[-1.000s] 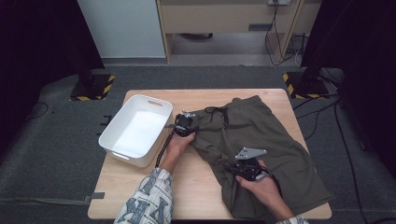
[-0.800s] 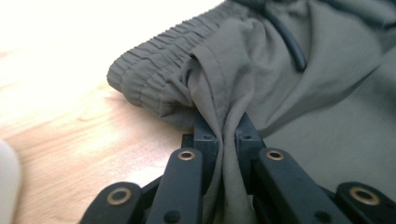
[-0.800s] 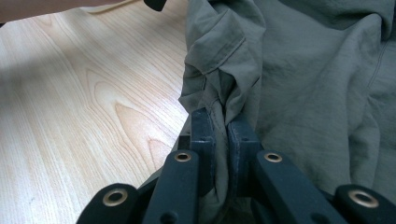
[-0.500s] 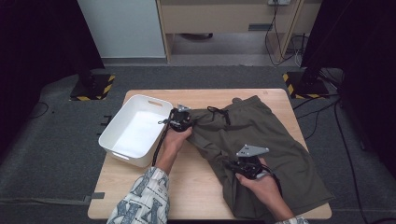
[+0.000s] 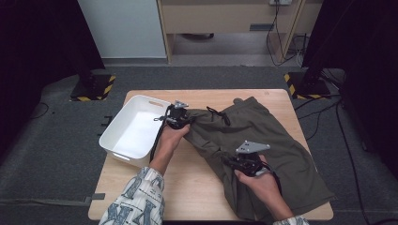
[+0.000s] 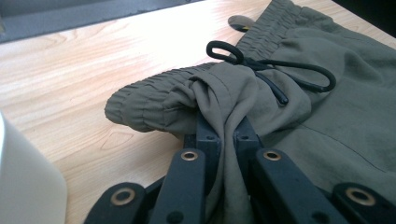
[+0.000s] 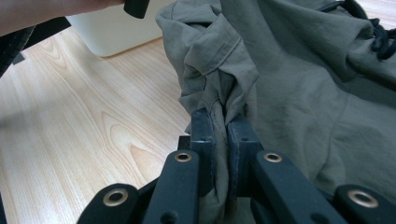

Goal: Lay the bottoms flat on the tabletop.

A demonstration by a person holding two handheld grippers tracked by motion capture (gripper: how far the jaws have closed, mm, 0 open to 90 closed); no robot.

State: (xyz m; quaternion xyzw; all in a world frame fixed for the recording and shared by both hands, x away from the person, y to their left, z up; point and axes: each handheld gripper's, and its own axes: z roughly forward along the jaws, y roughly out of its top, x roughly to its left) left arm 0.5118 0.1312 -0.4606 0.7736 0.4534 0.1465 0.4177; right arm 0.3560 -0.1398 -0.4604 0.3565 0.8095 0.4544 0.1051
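Observation:
Olive-green shorts (image 5: pixel 277 140) lie spread over the right half of the wooden table (image 5: pixel 197 187). Their black drawstring (image 5: pixel 218 114) curls on the waistband (image 6: pixel 154 93). My left gripper (image 5: pixel 187 120) is at the waistband's left end, next to the tray. In the left gripper view its jaws (image 6: pixel 226 123) are shut on a bunched fold of the waistband, held a little above the wood. My right gripper (image 5: pixel 225 158) is nearer the front, at the shorts' left edge. The right gripper view shows it (image 7: pixel 220 119) shut on a gathered fold of the leg fabric (image 7: pixel 219 70).
A white plastic tray (image 5: pixel 123 140) stands at the table's left, just left of my left hand, and its wall shows close by (image 6: pixel 23 186) (image 7: pixel 112 28). Bare wood lies between the two hands and along the front left. The table's right and front edges lie close to the shorts.
My left gripper has lifted the waistband end up and slightly toward the tray. The right gripper has risen a little with its fold of fabric.

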